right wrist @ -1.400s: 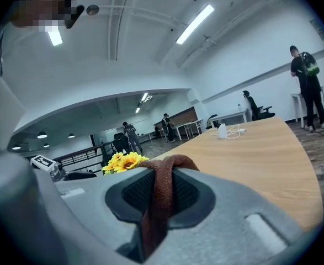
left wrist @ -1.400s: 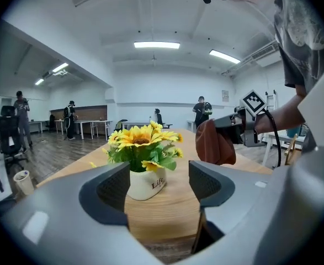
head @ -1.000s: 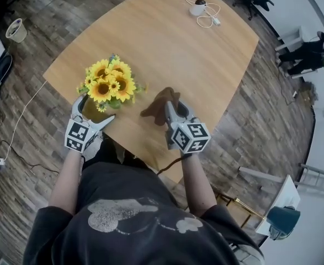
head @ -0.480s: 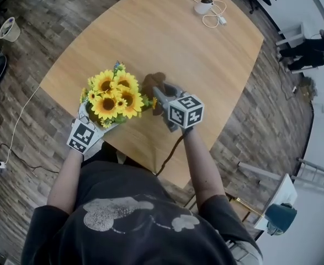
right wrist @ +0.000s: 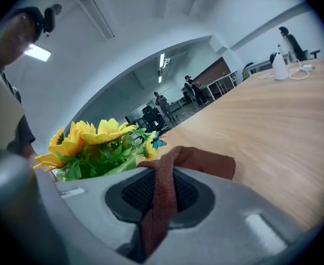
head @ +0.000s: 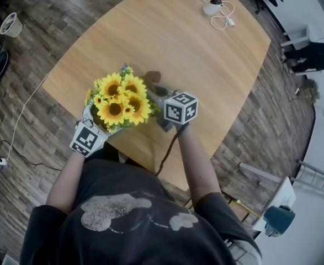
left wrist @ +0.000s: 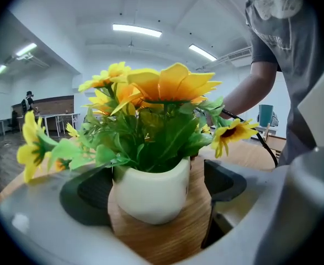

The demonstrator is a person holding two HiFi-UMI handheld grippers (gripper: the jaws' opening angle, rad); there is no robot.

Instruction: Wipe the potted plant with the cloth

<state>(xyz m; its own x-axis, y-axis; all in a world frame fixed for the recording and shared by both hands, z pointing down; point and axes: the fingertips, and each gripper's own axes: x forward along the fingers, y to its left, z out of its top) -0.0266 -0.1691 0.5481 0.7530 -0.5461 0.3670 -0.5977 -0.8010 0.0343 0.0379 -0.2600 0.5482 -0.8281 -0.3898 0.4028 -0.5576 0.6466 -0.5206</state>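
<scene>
- Head view – the potted plant point(head: 117, 102) is seen near the table's point(head: 206, 65) front-left edge, just in front of the person. Its pot is hidden under the yellow flowers.
- The left gripper point(head: 98, 120) is kept low at the plant's near-left side, where it was a second ago, with its jaws reaching in under the blooms.
- The right gripper point(head: 157, 101) has been brought in from the front edge of the table and is now just beside the flowers on their right. The brown cloth point(head: 152, 80) is carried at its tip. Whether cloth and leaves touch cannot be told from above.
- Left gripper view – the white pot point(left wrist: 150, 195) is framed between the two pads. The jaws are spread wide and have just been eased inward a little. Bare wood is still seen between the pot and the right-hand pad, so the pot is bracketed – not yet clamped.
- Right gripper view – the jaws are pressed together on the cloth point(right wrist: 162, 197), which is pinched as a folded strip. A loose end is pushed out past the pads.
- The flowers point(right wrist: 95, 142) are seen close on the left of this view, near the cloth's free end.
- The approach is judged to be nearly finished: the plant is steadied on one side and the cloth is delivered to the other. Wiping is judged not to have begun, and a last short move onto the leaves or pot is what remains.
</scene>
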